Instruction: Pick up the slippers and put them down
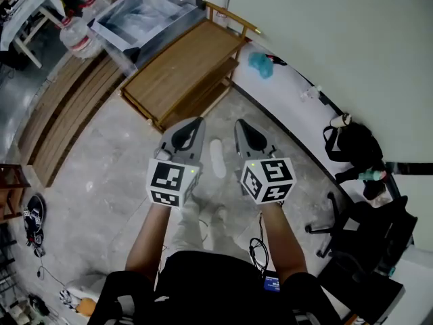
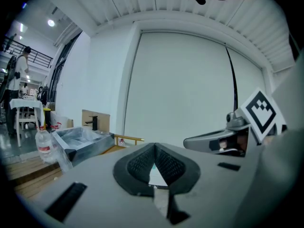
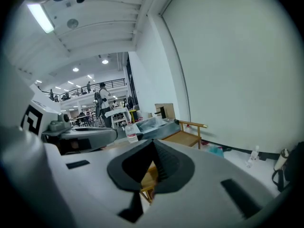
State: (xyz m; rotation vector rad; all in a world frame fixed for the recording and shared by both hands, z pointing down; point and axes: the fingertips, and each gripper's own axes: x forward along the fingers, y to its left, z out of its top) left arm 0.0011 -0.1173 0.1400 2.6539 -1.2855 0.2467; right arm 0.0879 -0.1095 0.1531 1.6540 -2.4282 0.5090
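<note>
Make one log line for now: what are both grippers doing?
left gripper: shut, empty | right gripper: shut, empty | white slipper: on floor

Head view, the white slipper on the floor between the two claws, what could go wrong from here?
1. The left claw and right claw are both shut and empty above the white slipper; lowered like that, they would probably just shove it.
2. The slipper lies close to the person's feet, so a step might kick it away.
3. A black cable hangs by the right forearm and might snag.
</note>
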